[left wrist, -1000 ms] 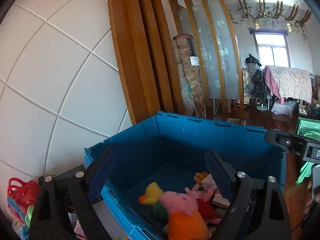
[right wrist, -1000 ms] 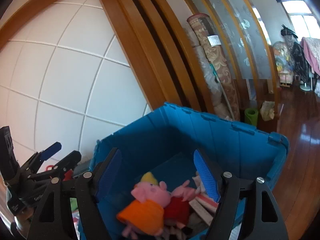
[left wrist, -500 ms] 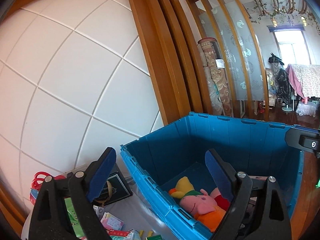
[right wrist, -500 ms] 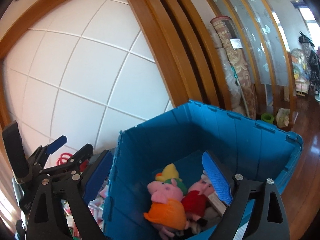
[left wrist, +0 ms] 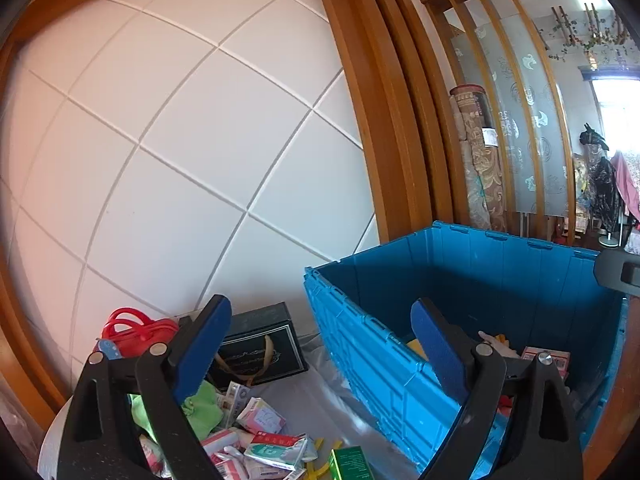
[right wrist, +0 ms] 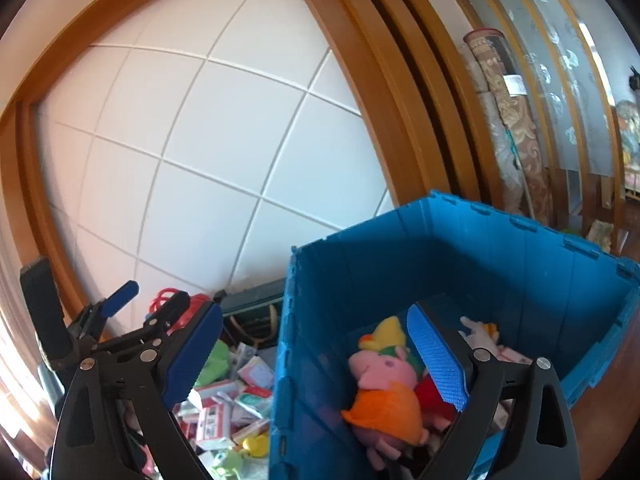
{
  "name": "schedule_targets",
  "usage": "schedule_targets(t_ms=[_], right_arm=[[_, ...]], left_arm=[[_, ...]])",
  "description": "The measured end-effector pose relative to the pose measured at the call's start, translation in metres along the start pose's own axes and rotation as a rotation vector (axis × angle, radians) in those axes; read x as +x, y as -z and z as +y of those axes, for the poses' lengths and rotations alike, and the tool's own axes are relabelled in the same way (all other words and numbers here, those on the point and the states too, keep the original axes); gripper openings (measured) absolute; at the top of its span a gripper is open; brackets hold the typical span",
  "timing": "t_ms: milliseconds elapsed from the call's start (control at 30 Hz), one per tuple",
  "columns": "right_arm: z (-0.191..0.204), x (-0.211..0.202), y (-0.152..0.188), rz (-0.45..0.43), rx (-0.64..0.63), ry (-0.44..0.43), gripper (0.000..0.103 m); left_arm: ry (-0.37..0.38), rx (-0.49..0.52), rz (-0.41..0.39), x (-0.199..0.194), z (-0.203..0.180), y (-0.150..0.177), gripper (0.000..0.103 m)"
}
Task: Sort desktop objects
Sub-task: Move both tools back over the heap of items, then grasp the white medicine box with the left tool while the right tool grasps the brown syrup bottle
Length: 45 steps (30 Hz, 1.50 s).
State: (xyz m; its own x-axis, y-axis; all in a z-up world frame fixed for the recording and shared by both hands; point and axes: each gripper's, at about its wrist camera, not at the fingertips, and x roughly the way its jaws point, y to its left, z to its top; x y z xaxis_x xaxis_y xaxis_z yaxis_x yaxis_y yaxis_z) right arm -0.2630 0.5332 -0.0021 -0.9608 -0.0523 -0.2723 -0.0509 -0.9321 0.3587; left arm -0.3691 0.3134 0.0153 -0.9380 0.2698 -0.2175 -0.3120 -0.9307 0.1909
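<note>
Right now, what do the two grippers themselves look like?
Both the left gripper and the right gripper have matte black triangular cut-out frames with silver rivets. Their fingers carry blue ribbed pads. No cables, sleeves or markings show.

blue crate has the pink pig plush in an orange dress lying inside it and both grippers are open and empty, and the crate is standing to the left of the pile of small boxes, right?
One detail is wrong: the blue crate stands to the right of the pile of small boxes, not the left, as the right wrist view shows. The pink pig plush does lie inside it, and the left gripper and right gripper are both open and empty.
</note>
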Motion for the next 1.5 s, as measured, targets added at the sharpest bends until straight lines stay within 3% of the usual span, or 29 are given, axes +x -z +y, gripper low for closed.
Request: schedule_targets(t_ms=[233,367,600,767,1000,1133,1167,1233,1300,1367,1500], right_arm=[[0.066,0.010,0.025,0.025,-0.063,-0.065,0.100],[0.117,0.035,0.049,0.093,-0.071,-0.123,0.101],[0.207,0.072,0.112,0.205,-0.091,-0.206,0.101],[0.255,0.096,0.165,0.291,-0.127,-0.243,0.102],[0.315,0.153,0.249,0.523,-0.268,-0.356,0.102],[0.345,0.192,0.302,0.659,-0.341,-0.475,0.102],[0.351,0.205,0.317,0.708,-0.349,-0.493,0.100],[0.364,0.230,0.349,0.805,-0.373,-0.528,0.085],[0.374,0.254,0.380,0.894,-0.402,-0.513,0.070],[0.379,0.272,0.405,0.970,-0.404,-0.487,0.069],[0.383,0.290,0.425,1.003,-0.420,-0.440,0.069]], left_arm=[[-0.112,-0.056,0.030,-0.042,0.077,0.047,0.092],[-0.216,-0.066,0.054,-0.079,0.138,0.085,0.092],[-0.417,-0.038,0.173,-0.147,0.244,0.173,0.092],[-0.499,-0.059,0.287,-0.173,0.303,0.227,0.092],[-0.551,-0.150,0.402,-0.170,0.347,0.274,0.092],[-0.557,-0.187,0.463,-0.161,0.356,0.295,0.092],[-0.563,-0.191,0.468,-0.162,0.357,0.300,0.092],[-0.575,-0.208,0.460,-0.161,0.361,0.310,0.092],[-0.572,-0.246,0.477,-0.156,0.366,0.321,0.092],[-0.555,-0.263,0.494,-0.152,0.370,0.330,0.092],[-0.506,-0.269,0.528,-0.139,0.379,0.348,0.092]])
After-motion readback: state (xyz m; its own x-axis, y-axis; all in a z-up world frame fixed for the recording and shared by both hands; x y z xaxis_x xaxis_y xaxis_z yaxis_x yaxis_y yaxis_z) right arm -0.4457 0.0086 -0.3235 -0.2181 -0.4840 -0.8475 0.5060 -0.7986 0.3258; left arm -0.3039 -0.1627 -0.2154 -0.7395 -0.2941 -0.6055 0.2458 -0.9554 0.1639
